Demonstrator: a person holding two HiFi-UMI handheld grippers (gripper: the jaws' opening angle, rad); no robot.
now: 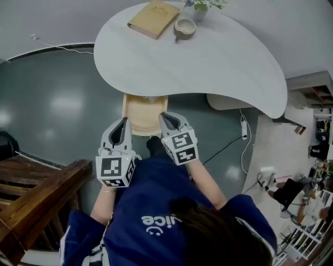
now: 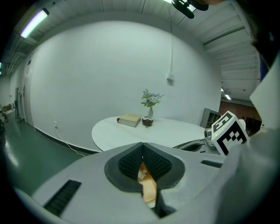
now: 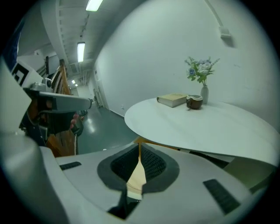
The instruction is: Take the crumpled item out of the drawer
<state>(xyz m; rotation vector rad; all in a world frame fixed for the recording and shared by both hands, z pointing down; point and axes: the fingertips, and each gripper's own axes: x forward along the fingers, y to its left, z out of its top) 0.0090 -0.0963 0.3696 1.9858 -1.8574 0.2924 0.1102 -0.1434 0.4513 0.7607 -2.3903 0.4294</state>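
Note:
A light wooden drawer (image 1: 139,111) stands pulled out from under the near edge of the white table (image 1: 218,67). My left gripper (image 1: 124,121) hovers at the drawer's front left corner and my right gripper (image 1: 162,115) at its front right corner. Both point into it, shut and holding nothing. In the left gripper view the closed jaws (image 2: 142,145) leave a slit showing the drawer's wood (image 2: 150,189) and a small pale crumpled lump (image 2: 142,173). In the right gripper view the jaws (image 3: 139,145) meet at the tips, with only pale wood (image 3: 136,178) behind them.
On the table's far side lie a tan book (image 1: 154,18), a small cup (image 1: 184,28) and a vase of flowers (image 1: 200,7). A dark wooden railing (image 1: 36,192) stands at the lower left. A power strip with its cable (image 1: 244,127) lies on the floor to the right.

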